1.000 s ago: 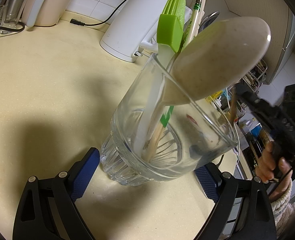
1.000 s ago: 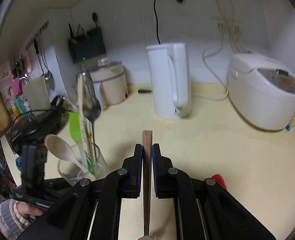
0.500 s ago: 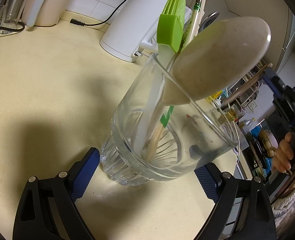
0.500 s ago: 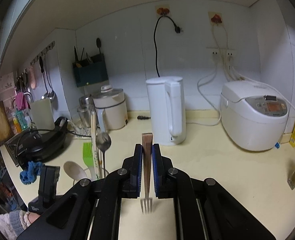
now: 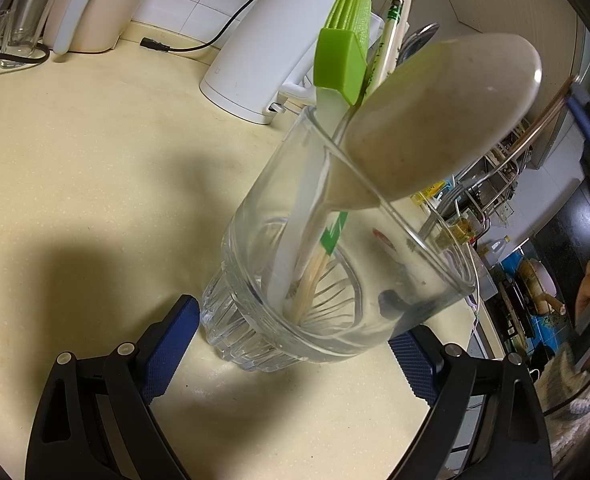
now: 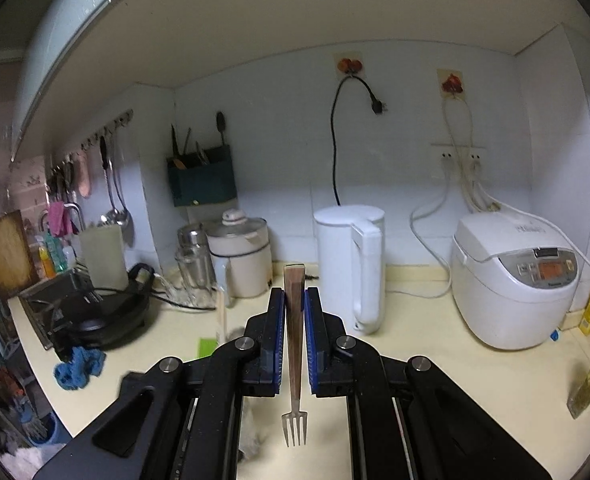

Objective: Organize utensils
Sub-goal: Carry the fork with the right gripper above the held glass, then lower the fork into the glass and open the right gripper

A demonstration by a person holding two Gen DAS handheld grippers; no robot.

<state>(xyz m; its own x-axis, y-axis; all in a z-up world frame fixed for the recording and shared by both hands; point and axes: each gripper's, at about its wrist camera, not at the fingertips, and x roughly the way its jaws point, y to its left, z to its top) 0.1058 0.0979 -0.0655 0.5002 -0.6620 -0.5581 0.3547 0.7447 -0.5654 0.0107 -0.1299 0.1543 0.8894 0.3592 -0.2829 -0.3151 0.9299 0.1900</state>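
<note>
Right wrist view gives me the fork (image 6: 294, 344) clenched between my right gripper's (image 6: 294, 334) 2 blue pads, wooden handle up, tines hanging toward the camera above the cream counter (image 6: 435, 344). Left wrist view alone shows the glass tumbler (image 5: 295, 280) standing on that counter between my left gripper's (image 5: 291, 344) spread fingers; I cannot tell whether the pads touch it. A pale spoon (image 5: 443, 128), green silicone brush (image 5: 343, 60) and chopsticks (image 5: 395, 28) stand inside. The spoon's bowl blocks much behind it. Beyond the fork I see a white kettle (image 6: 353, 268) and rice cooker (image 6: 515, 280).
</note>
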